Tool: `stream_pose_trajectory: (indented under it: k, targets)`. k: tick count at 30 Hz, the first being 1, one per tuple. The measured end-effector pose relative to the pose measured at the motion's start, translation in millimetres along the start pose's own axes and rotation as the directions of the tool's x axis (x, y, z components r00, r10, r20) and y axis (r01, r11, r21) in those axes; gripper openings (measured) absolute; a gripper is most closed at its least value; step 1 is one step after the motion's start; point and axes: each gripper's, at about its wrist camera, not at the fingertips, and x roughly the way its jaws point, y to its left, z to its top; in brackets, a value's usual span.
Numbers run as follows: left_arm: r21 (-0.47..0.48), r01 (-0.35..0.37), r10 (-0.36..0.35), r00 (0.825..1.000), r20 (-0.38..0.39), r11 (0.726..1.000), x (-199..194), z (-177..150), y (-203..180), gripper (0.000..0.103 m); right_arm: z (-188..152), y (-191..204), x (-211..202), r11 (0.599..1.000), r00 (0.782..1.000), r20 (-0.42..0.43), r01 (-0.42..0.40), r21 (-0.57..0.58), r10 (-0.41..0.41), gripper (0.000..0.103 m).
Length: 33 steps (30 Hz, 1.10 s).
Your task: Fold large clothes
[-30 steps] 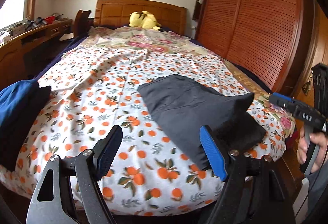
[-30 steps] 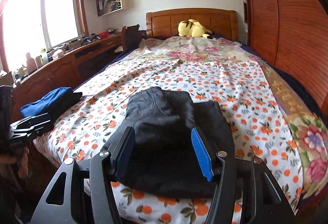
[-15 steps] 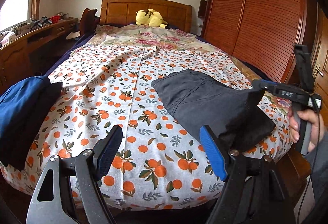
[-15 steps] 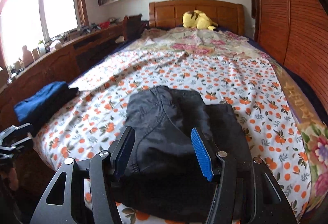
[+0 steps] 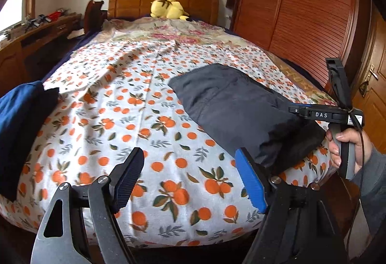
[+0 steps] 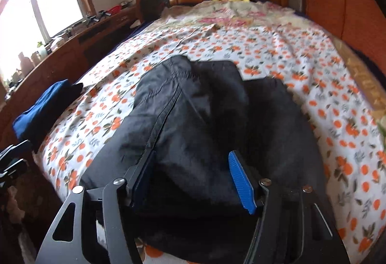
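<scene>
On the bed (image 5: 149,119), whose sheet is printed with oranges, lies one folded black garment (image 5: 236,109), at the foot end and toward the wardrobe side. One blue folded garment (image 5: 17,116) sits at the opposite edge of the bed's foot, with a darker piece just beside it. One yellow plush toy (image 5: 167,9) rests at the far end of the bed, against the wooden headboard (image 5: 135,1). One slatted wooden wardrobe (image 5: 301,3) stands along one side of the bed, and one long wooden desk (image 6: 79,46) runs along the other, below the window (image 6: 38,5).

Two grippers show. The left gripper (image 5: 190,177) hangs over the bed's foot edge with its jaws spread wide and only patterned sheet between them; its blue pad stands just beside the black garment's near corner. The right gripper (image 6: 193,174), gripped by one hand (image 5: 347,148) in a grey sleeve, is low over the black garment. Its jaws have just been closing, with a raised fold of the black cloth between them; whether the pads already press on the cloth I cannot tell.
</scene>
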Motion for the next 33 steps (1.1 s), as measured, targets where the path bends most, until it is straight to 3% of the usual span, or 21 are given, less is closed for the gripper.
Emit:
stream_pose_trajectory:
  k: [1,2,5,9,12,15,18,22,29,33]
  targets:
    - [0.006,0.006,-0.006,1.0,-0.005,1.0,3,0,-3,0.078,0,-1,1,0.999,0.999,-0.005,-0.044,0.006,0.044,0.028]
    - [0.01,0.011,-0.011,1.0,-0.01,1.0,6,0,-5,0.078,-1,-1,-1,0.998,0.998,-0.003,-0.062,0.004,0.062,0.017]
    - [0.021,0.03,-0.029,0.999,-0.02,0.999,15,4,-11,0.078,2,4,-11,0.995,0.995,0.029,-0.092,-0.025,0.093,0.007]
    - [0.03,0.056,-0.055,0.998,-0.022,0.998,24,10,-17,0.078,9,10,-42,0.998,0.987,0.153,-0.035,-0.059,0.044,0.005]
    - [0.047,0.074,-0.073,0.997,-0.027,0.996,32,13,-25,0.078,11,0,-76,1.0,0.964,0.267,0.004,0.016,-0.009,0.005]
    - [0.056,0.093,-0.092,0.995,-0.035,0.994,40,19,-33,0.078,1,-20,-101,0.996,0.945,0.319,0.058,0.067,-0.077,0.005]
    - [0.085,0.103,-0.1,0.994,-0.037,0.991,49,27,-47,0.078,-16,-52,-113,0.985,0.941,0.303,0.115,0.125,-0.149,0.005]
    - [0.118,0.114,-0.111,0.993,-0.032,0.986,57,40,-65,0.078,-36,-87,-98,0.96,0.947,0.214,0.2,0.197,-0.241,0.005]
    - [0.194,0.085,-0.08,0.996,-0.033,0.977,84,59,-100,0.078,-32,-86,-89,0.969,0.953,0.209,0.185,0.166,-0.218,0.007]
    - [0.179,0.083,-0.08,0.996,-0.028,0.98,95,66,-107,0.078,-61,-95,-111,0.935,0.917,0.194,0.326,0.141,-0.349,0.013]
